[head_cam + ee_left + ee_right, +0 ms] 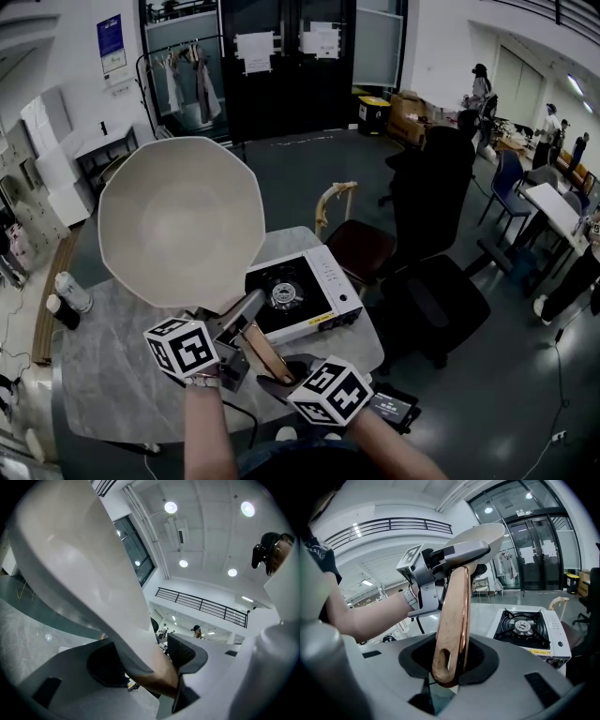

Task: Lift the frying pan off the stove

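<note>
Pretty much done here, by the look of it. Had the pan [178, 220] clear off the stove [302, 298] already, up in the air over the table [112, 375] and off to the stove's left, touching neither. Tipped way up on edge too, with the inside toward the head camera. Nothing in it at all, just bare pale coating. Left the burner [284, 292] uncovered, with nothing on it and no flame to be seen.

Took both hands for this. Left gripper [246, 314] clamped wide around the top of the handle [452, 620], at the join of wood and metal neck, with pads pressed on either side. Right gripper [449, 665] closed about halfway onto the handle's butt end, the bit with the hanging hole, snug between the pads. So, gripped at two spots along one handle, with the whole pan hanging off the far end.

Probably nothing left for the lift itself. Maybe just needed carrying off and setting down somewhere. Looked a bit dicey at that much tilt, but empty, so nothing to spill.
</note>
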### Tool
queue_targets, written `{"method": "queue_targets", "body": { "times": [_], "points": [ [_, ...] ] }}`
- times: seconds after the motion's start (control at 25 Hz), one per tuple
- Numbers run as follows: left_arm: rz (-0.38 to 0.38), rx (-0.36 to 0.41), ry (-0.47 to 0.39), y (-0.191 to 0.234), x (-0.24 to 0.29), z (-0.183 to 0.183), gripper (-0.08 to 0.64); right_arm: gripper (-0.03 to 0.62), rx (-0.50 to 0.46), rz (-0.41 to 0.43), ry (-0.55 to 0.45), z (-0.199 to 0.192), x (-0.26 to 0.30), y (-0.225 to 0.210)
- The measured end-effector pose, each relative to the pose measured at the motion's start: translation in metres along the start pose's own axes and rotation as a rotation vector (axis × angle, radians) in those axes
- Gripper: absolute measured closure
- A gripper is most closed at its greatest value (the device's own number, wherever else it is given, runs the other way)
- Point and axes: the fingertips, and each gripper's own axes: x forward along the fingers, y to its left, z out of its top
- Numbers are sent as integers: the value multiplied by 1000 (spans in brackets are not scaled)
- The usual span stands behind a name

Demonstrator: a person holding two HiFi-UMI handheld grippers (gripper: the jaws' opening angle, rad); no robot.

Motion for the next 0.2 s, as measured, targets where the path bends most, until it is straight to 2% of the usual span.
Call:
{"method": "queue_targets", "body": {
  "times": [0.2],
  "points": [
    [1, 0, 6, 4, 1, 1, 290, 469, 8, 6, 1, 2, 3, -1]
  ]
}}
